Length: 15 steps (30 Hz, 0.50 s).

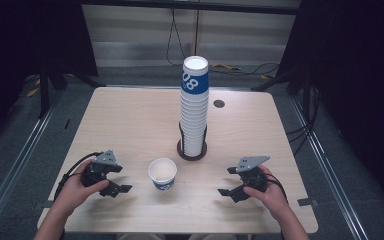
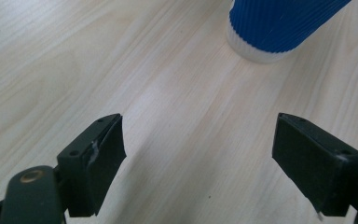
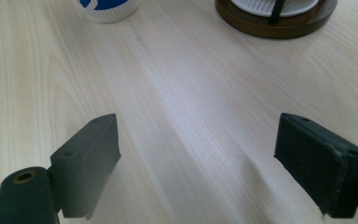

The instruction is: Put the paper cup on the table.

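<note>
Inspecting left to right: my left tongs (image 1: 121, 181) rest low over the tabletop (image 1: 130, 120), jaws apart, holding nothing. The single cup (image 1: 162, 174) stands upright just right of them, mouth up, nearer this hand. My right tongs (image 1: 228, 185) lie farther off, also agape and empty. The cup stack (image 1: 194, 107) stands behind.

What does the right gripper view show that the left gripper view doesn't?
Right gripper view: the brown round base of the cup holder, with the bottom of the cup stack on it. Left gripper view: the single cup's blue ribbed wall close up, where the right gripper view catches just its lower edge. Both share the wooden table, that single cup, and open jaws with nothing between them.
</note>
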Each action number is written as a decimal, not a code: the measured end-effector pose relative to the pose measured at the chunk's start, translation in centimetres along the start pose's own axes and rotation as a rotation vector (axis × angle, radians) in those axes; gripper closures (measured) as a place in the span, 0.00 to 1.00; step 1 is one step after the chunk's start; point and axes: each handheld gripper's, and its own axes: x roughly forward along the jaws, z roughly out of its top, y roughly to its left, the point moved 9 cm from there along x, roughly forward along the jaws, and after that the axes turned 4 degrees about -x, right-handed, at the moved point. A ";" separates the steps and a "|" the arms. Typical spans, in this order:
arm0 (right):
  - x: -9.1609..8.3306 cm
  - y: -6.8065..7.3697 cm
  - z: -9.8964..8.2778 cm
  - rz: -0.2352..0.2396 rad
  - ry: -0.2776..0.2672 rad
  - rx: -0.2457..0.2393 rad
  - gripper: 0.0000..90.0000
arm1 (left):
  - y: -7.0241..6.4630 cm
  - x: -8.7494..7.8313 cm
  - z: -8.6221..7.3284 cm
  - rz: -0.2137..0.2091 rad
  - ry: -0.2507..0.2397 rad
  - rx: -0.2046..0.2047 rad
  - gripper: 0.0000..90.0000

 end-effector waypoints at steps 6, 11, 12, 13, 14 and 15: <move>-0.3 -0.7 -0.6 -0.018 0.000 0.015 0.15 | 0.3 0.1 -0.6 0.002 0.005 0.006 0.19; -0.7 -1.1 -0.9 -0.026 -0.010 0.029 0.15 | 0.5 0.0 -0.8 0.009 -0.015 0.005 0.19; -0.8 -1.2 -1.0 -0.027 -0.007 0.033 0.15 | 0.5 -0.1 -0.9 0.013 -0.012 0.002 0.19; -0.8 -1.3 -1.2 -0.030 -0.005 0.034 0.15 | 0.7 -0.1 -1.1 0.020 -0.016 0.004 0.19; -0.9 -1.4 -1.3 -0.034 -0.001 0.037 0.15 | 0.7 -0.2 -1.2 0.022 -0.011 -0.001 0.19; -0.9 -1.5 -1.4 -0.032 -0.002 0.035 0.15 | 0.8 -0.2 -1.4 0.027 -0.008 -0.004 0.19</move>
